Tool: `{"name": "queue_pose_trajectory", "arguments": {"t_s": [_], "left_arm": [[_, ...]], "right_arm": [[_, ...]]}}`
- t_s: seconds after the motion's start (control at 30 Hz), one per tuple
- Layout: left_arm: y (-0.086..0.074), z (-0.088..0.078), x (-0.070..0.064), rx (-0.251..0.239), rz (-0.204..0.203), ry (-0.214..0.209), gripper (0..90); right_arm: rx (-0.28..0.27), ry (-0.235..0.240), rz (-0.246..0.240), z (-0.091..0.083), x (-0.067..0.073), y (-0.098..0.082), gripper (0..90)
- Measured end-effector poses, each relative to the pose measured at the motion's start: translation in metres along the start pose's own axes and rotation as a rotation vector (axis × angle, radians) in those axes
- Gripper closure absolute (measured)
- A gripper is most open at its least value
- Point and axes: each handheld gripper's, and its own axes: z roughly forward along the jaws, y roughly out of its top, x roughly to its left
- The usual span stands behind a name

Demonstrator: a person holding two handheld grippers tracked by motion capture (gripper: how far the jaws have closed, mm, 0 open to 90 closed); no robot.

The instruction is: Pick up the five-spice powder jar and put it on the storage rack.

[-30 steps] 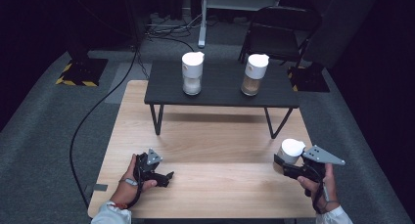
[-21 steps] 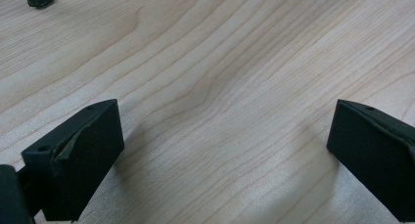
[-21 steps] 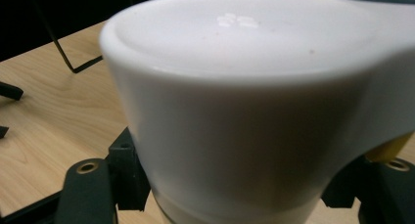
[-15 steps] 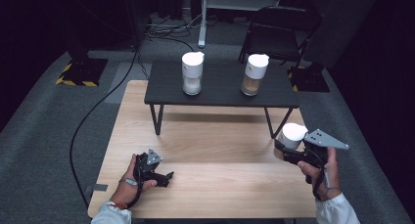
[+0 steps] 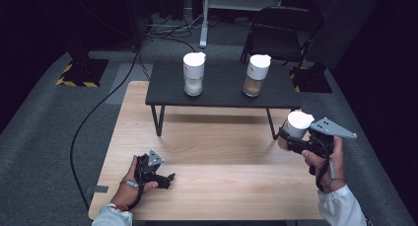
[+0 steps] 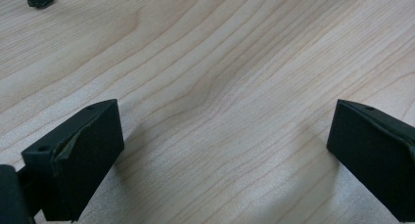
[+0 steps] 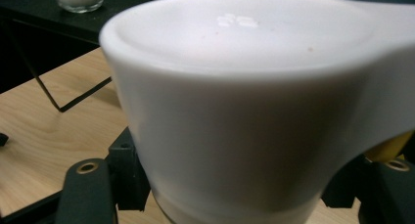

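Ahead of you on the light wooden table point(image 5: 212, 152) stands a low black table point(image 5: 222, 90) bearing two white-lidded jars, one with white contents point(image 5: 193, 73) and one with brown point(image 5: 256, 75), while behind it you see a dark folding chair point(image 5: 283, 31) and a black cable point(image 5: 93, 112) crossing the grey carpet.

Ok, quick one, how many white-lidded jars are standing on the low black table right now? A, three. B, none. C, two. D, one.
C: in the high view two jars stand on the low black table, one with white contents and one with brown contents; a third white-lidded jar is off it, gripped in the right tongs.
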Motion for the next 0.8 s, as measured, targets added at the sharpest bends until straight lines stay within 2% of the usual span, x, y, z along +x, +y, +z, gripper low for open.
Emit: {"name": "queue_pose_trajectory", "arguments": {"t_s": [0.5,0.8], "left_arm": [[0.0,0.0,0.0,0.0,0.002,0.001,0.0],[0.0,0.0,0.0,0.0,0.0,0.0,0.1]], "right_arm": [[-0.017,-0.027,0.009,0.006,-0.002,0.022,29.9],[-0.036,-0.038,-0.007,0.01,0.001,0.04,29.9]]}}
